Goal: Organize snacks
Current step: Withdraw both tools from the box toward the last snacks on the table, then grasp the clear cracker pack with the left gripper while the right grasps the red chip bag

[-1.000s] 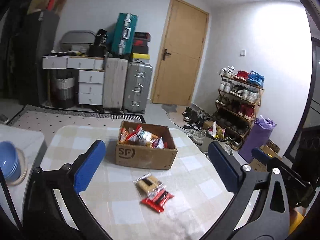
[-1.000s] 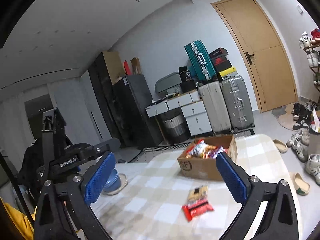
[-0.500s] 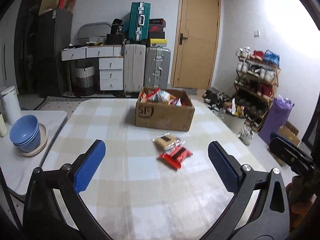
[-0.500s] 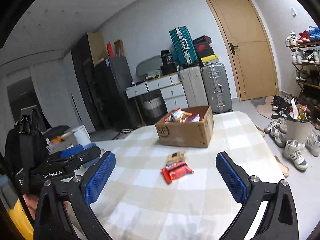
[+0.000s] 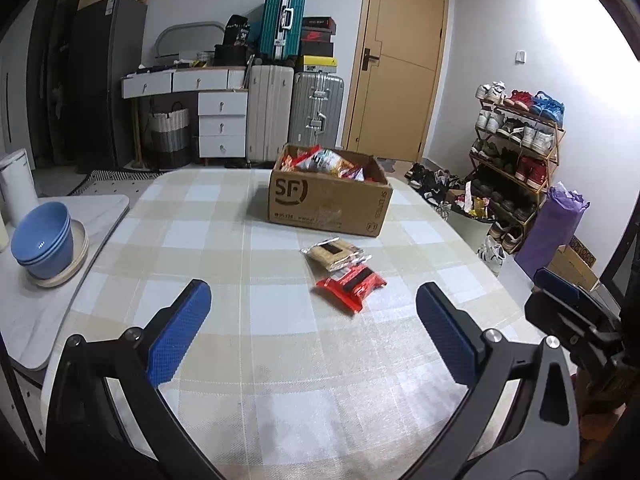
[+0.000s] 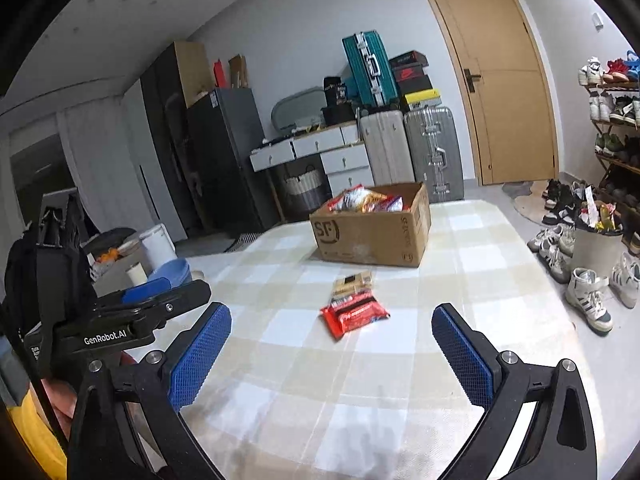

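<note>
Left gripper [image 5: 308,320] & right gripper [image 6: 332,340] hovering wide apart, empty, near red snack pack [image 5: 351,282] before cardboard box [image 5: 328,200].

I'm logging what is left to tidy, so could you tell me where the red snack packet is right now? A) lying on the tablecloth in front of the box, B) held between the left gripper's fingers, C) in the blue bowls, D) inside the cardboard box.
A: the red snack packet lies flat on the checked tablecloth, nearer the cameras than the cardboard box, and both grippers are open and empty.
</note>
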Tool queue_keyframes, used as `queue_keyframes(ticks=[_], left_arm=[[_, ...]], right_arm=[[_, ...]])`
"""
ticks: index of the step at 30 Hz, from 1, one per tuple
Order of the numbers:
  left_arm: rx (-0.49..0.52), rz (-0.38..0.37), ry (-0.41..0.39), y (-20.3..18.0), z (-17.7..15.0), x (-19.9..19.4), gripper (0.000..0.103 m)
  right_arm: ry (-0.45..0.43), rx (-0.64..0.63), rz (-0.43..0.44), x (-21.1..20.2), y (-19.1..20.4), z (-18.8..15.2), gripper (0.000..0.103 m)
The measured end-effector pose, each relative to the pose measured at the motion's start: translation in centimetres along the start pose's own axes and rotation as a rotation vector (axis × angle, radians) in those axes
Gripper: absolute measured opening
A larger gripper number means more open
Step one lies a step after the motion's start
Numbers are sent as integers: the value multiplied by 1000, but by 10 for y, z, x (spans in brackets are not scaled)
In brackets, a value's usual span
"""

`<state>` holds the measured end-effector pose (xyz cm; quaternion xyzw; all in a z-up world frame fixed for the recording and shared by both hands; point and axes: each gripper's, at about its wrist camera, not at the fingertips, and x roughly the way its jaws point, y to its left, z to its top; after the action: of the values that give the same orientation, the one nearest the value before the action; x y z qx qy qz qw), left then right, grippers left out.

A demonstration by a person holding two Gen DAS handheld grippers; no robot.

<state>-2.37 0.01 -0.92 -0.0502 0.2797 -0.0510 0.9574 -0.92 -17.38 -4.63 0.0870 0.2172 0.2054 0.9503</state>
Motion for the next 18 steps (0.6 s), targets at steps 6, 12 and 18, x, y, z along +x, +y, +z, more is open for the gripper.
queue_keyframes(ticks=[6, 12, 18], left_arm=[[-29, 4, 43, 18, -1, 36, 102], [-38, 18, 71, 28, -12, 77, 102], [7, 37, 62, 31, -31, 113, 102]], right_arm=[[66, 3, 8, 32, -5, -9, 102], [167, -37, -18, 79, -11, -10, 102], [301, -132, -48, 147, -14, -5, 102]])
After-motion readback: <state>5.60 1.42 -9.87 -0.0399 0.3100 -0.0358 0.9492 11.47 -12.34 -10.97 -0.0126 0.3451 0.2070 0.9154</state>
